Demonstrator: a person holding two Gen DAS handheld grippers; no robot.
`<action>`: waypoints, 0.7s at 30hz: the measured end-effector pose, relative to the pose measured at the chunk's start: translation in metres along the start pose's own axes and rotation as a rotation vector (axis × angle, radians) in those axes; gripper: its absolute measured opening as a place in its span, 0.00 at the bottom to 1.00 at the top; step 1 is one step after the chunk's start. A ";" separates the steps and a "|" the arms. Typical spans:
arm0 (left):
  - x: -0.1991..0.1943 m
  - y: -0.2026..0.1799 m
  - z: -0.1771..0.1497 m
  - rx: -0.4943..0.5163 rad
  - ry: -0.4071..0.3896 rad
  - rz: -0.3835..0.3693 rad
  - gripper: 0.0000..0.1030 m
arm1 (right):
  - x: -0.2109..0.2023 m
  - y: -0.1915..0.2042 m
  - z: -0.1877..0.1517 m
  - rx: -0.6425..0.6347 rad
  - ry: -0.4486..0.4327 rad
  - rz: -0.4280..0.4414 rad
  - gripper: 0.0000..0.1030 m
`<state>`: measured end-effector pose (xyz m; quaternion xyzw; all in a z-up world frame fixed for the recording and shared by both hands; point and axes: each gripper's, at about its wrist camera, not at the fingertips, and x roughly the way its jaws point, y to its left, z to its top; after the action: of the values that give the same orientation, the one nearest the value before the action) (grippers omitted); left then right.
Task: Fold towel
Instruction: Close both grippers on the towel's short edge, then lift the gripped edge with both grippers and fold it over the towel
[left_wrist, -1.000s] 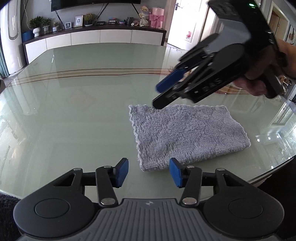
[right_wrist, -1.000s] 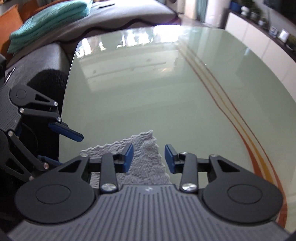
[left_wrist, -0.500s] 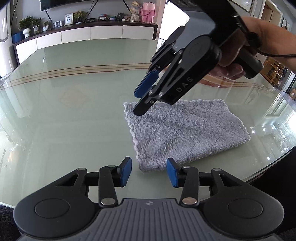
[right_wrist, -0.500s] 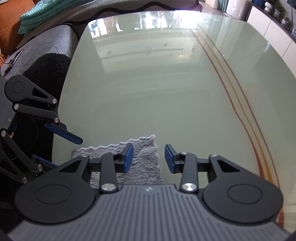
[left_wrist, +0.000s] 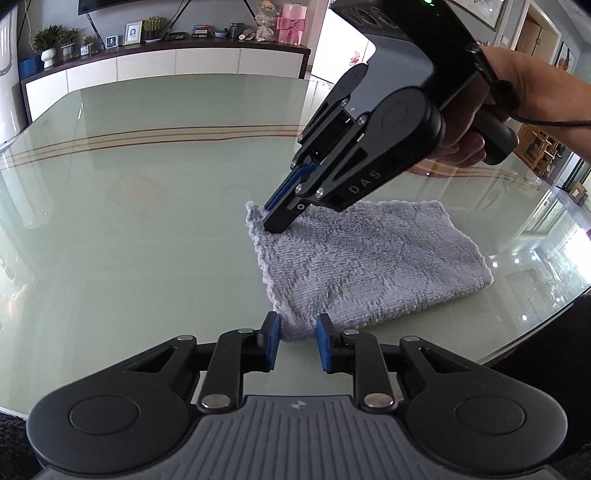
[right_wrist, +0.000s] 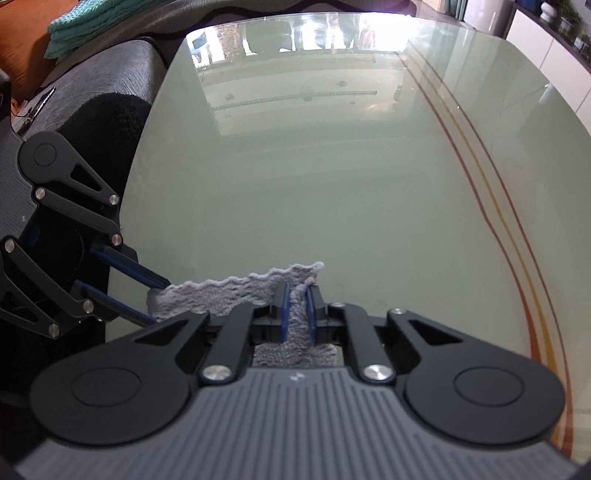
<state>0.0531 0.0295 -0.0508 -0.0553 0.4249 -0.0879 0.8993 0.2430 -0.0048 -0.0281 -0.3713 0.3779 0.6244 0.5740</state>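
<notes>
A grey towel (left_wrist: 365, 258), folded into a rectangle, lies on the glass table (left_wrist: 147, 221) near its front right edge. My right gripper (left_wrist: 273, 218) has come down on the towel's far left corner and is shut on it; in the right wrist view (right_wrist: 297, 310) the cloth is pinched between the blue pads. My left gripper (left_wrist: 297, 345) is open, its blue pads either side of the towel's (right_wrist: 229, 295) near left corner. It also shows at the left of the right wrist view (right_wrist: 155, 301).
A white sideboard (left_wrist: 166, 70) with plants and frames stands behind the table. A grey sofa (right_wrist: 85, 85) with a teal blanket (right_wrist: 77, 22) lies beyond the far table end. The table's front edge (left_wrist: 535, 332) runs close to the towel.
My right gripper has dropped onto the towel's far left corner and shut on it. My left gripper has moved forward so its pads straddle the near left corner, closing slightly.
</notes>
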 end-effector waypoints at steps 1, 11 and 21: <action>0.000 -0.001 0.000 0.005 0.000 0.003 0.18 | -0.001 0.001 -0.001 -0.004 -0.008 -0.004 0.05; -0.015 -0.014 0.001 0.066 -0.058 0.028 0.06 | -0.050 -0.003 -0.020 0.012 -0.138 -0.010 0.05; -0.040 -0.056 0.010 0.246 -0.154 0.024 0.05 | -0.103 -0.013 -0.058 0.082 -0.298 0.000 0.05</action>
<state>0.0293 -0.0168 -0.0043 0.0537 0.3414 -0.1238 0.9302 0.2641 -0.1013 0.0382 -0.2508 0.3136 0.6567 0.6383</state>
